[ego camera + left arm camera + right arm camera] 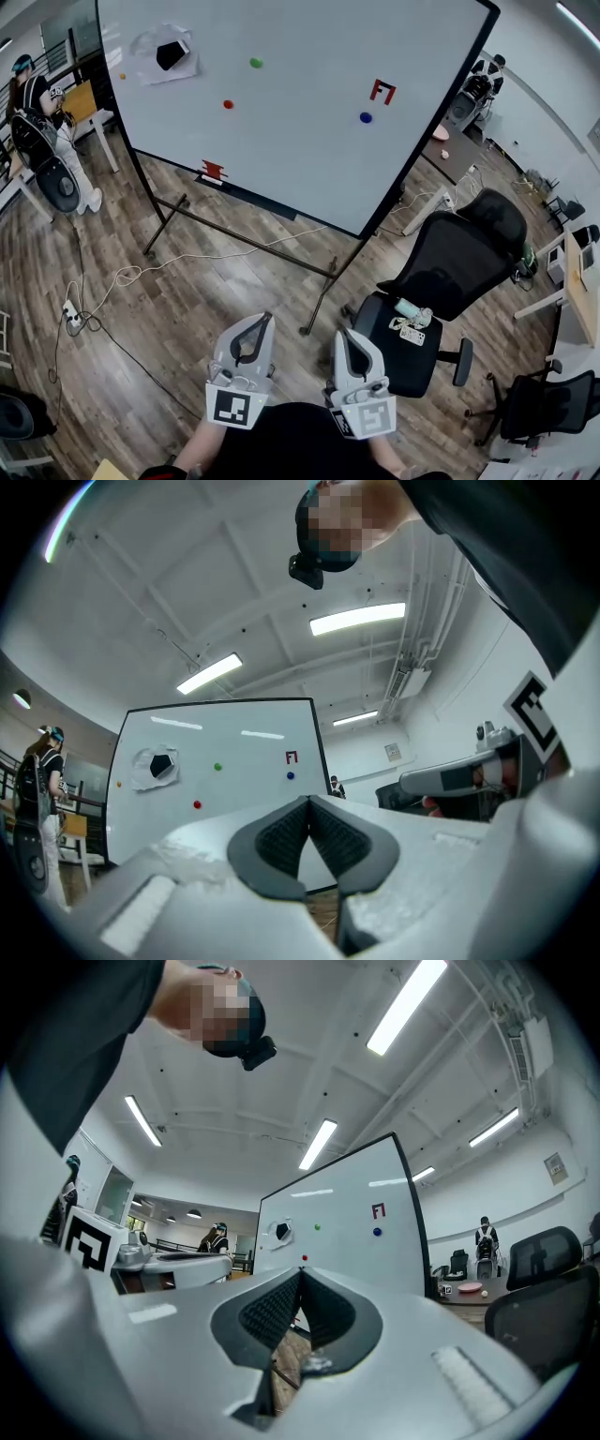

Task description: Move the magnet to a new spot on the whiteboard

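While I hold both grippers well short of the whiteboard (300,159), neither carries anything.
Left gripper (262,321) and right gripper (345,336) have jaws pressed together; the red magnet (228,104), green magnet (256,63) and blue magnet (365,117) sit on the board.

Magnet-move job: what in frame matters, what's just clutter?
Job:
- whiteboard
- green magnet, red magnet, blue magnet; unclear which one is meant
- left tool, right tool; both shut, empty

Lying about:
- office chair
- floor cable
- power strip
- paper on the board
- person
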Demonstrator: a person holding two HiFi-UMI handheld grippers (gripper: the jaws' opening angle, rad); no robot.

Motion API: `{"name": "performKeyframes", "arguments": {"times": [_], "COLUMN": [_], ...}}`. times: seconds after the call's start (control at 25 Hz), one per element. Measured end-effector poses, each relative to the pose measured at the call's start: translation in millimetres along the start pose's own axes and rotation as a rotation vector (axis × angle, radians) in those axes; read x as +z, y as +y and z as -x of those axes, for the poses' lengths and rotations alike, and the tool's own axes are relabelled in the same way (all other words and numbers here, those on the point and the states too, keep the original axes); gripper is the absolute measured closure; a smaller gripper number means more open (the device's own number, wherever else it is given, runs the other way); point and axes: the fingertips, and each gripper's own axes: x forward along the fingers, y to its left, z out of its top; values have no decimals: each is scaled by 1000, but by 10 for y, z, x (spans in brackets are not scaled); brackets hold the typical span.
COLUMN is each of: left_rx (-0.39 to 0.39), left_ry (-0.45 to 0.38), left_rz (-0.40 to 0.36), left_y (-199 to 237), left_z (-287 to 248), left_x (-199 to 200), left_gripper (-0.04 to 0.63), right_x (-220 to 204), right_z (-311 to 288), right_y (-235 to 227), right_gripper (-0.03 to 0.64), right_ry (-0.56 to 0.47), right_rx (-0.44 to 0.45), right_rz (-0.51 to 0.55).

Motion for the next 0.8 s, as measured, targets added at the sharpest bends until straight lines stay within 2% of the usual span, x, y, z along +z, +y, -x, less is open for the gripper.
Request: {"name": "performKeyframes", "arguments": {"times": [0.16,0.4,0.56,0.8], "left_rx": [-15,-66,-79,-139], "left_ry": [-3,-27,-28,-11], "left_rz": [0,4,46,46], "left_y": [243,454,486,452], "left_z": [-97,-211,-297,-470], "left_x": [-74,-117,-195,-304], "left_gripper": [594,594,594,594], "right_x": [-38,-67,-121,-166], "right_z": [-205,-368,-399,-472], "right_y": [75,72,28,-142], "right_gripper": [615,615,615,615], "right_ry": [-15,-22,-20,-9], "right_rx": [-19,-97,-131,-192], "right_rz": [8,14,18,24]}}
